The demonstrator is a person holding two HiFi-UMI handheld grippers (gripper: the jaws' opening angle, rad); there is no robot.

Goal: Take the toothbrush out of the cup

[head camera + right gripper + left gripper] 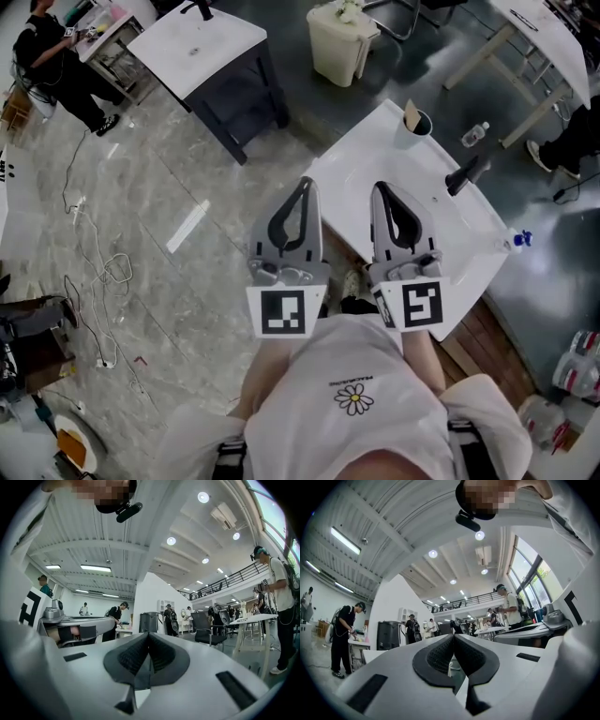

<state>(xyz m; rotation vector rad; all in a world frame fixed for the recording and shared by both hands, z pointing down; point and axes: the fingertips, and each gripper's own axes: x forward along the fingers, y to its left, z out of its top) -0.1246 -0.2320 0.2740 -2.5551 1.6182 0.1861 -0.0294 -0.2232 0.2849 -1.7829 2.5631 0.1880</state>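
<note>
A white cup [413, 128] stands at the far corner of the white basin top [352, 159], with the tan head of a toothbrush [411, 113] sticking up out of it. Both grippers are held level, side by side, well short of the cup. My left gripper [306, 183] is over the top's near-left edge, its jaws shut with nothing between them [453, 637]. My right gripper [382, 188] is over the basin, also shut and empty [149, 634]. The cup does not show clearly in either gripper view.
A black faucet [466, 174] rises at the basin's right, a small clear bottle [474, 134] lies beyond it, and a blue item [521, 239] sits at the right edge. A white bin [342, 42] and another white-topped stand [202, 42] are farther off. Cables [94, 272] trail over the floor at left.
</note>
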